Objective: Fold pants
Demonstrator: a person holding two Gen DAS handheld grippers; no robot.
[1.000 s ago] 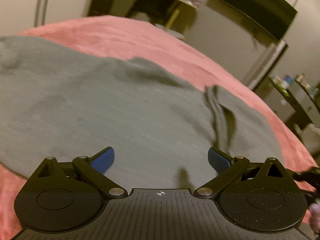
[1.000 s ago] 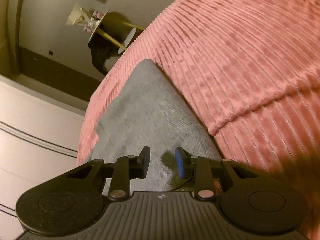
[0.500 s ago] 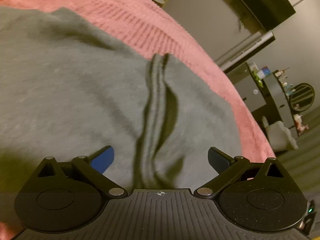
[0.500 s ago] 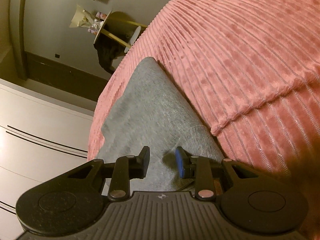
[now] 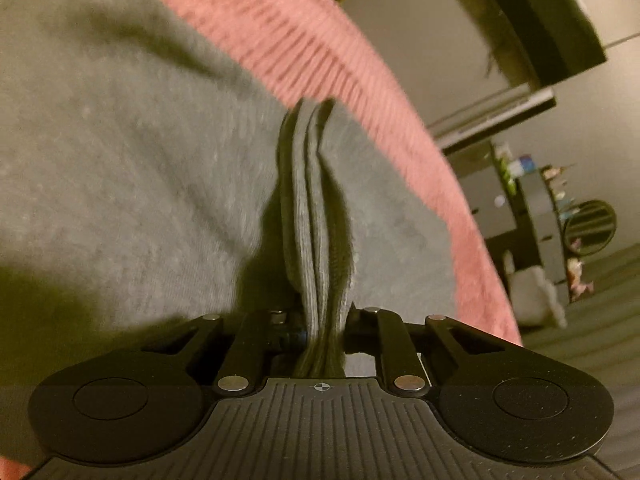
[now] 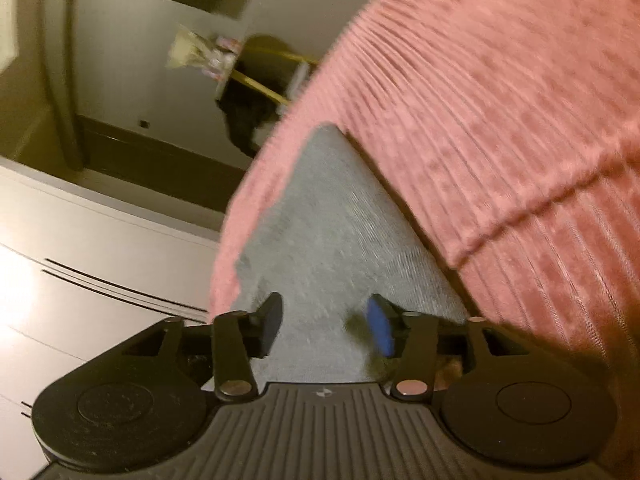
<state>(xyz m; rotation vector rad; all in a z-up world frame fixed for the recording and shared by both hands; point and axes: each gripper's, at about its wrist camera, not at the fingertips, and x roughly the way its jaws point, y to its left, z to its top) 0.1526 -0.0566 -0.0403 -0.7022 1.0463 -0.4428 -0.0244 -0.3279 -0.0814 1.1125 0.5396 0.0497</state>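
Dim bedroom, pink ribbed bedspread on bed, grey pants spread flat across it, left hand-held gripper clenched on raised ridge of bunched pants fabric, right hand-held gripper released, fingers parted over pants end, shelf unit holding small indistinct items.

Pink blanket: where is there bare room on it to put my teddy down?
Bare pink blanket stretches right of the gray pants, past its raised seam. A narrower strip runs beyond the pants' far edge. Crowded where the left claw pinches the bunched fabric and the right claw hovers.
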